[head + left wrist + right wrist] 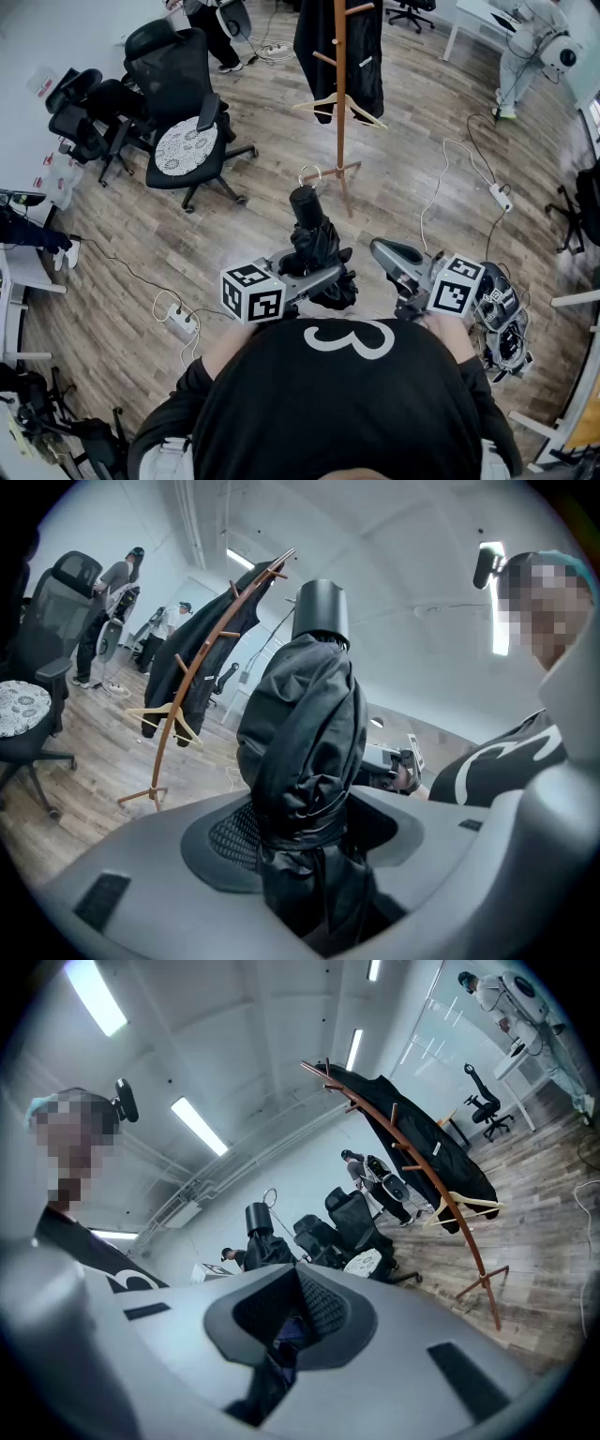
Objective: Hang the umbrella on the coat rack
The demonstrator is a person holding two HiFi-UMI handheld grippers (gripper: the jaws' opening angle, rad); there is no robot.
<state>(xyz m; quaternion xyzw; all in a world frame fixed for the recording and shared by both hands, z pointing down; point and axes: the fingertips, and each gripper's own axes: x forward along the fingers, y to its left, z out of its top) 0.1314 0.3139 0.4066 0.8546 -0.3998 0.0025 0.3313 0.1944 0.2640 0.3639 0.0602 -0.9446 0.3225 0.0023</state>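
An office chair stood at the left. The left gripper was clamped on the folded black umbrella, which stood upright, handle up, apart from the wooden coat rack beyond. The right gripper hovered beside it, jaws together and empty.

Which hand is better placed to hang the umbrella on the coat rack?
Left. The left gripper clamps the folded umbrella upright, with the coat rack ahead; the right gripper is off to the side, not touching it.
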